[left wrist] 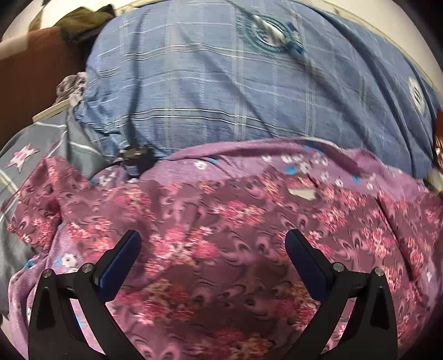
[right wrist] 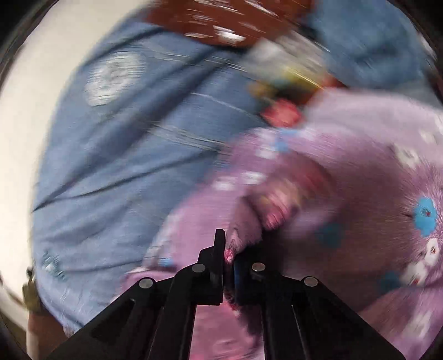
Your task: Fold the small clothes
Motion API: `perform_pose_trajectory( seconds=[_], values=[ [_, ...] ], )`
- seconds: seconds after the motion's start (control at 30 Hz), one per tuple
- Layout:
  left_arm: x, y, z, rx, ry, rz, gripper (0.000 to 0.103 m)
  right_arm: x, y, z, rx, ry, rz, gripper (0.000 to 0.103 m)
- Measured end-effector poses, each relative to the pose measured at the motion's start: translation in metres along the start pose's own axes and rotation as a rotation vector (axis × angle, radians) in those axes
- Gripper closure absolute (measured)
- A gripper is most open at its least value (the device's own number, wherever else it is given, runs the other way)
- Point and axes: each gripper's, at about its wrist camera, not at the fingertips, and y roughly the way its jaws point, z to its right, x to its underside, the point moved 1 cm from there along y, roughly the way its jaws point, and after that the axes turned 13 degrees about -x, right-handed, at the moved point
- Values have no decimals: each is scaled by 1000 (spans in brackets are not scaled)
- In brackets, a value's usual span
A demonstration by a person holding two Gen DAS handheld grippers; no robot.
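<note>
A purple garment with pink flower print (left wrist: 221, 235) lies spread on a blue checked bedsheet (left wrist: 207, 83). My left gripper (left wrist: 213, 249) is open and hovers just above the middle of the garment, holding nothing. In the right wrist view, which is blurred by motion, my right gripper (right wrist: 228, 249) is shut on a fold of the same purple garment (right wrist: 332, 180), and the cloth bunches up from between the fingers. A small black object (left wrist: 137, 159) lies at the garment's far left edge.
A grey cloth with a pink star (left wrist: 33, 155) lies at the left. A brown surface (left wrist: 33, 69) with an olive cloth (left wrist: 83, 22) on it is at the far left. Blurred red and yellow items (right wrist: 285, 91) lie beyond the garment in the right wrist view.
</note>
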Motion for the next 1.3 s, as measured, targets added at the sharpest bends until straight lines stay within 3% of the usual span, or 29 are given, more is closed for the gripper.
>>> perform_pose_trajectory(
  seconds=[0.13,0.23,0.43,0.5,0.57,0.6,0.63,0.7,0.87,1.03,1.1,1.2,1.3],
  values=[
    [-5,-2,-25,-18,-49,-1,0,19,-12,-82,-209,-85,-21,99],
    [-6,-4,-48,-46,-84,12,0,51,-14,-146,-347,-154,-74,99],
    [-6,2,-93,-115,-131,18,0,157,25,-255,-543,-262,-321,99],
    [-4,7,-110,-127,-159,-2,0,203,43,-283,-583,-308,-430,93],
    [-3,13,-125,-140,-192,-21,0,247,60,-303,-586,-358,-550,75],
    [-2,14,-131,-145,-202,-28,0,262,66,-311,-582,-369,-599,41],
    [-1,17,-136,-148,-214,-35,0,274,71,-313,-583,-357,-647,23],
    [0,19,-140,-154,-225,-42,0,279,67,-306,-596,-346,-643,22],
    [-2,20,-126,-133,-204,-41,0,246,62,-277,-588,-311,-562,22],
    [-2,22,-101,-126,-155,-59,0,238,71,-270,-645,-245,-592,22],
    [-1,23,-101,-172,-142,-52,0,255,74,-285,-660,-303,-658,22],
    [-2,21,-119,-238,-173,-31,0,290,67,-313,-661,-507,-755,22],
    [-3,23,-143,-278,-229,-34,0,331,55,-331,-626,-833,-844,22]
  ],
)
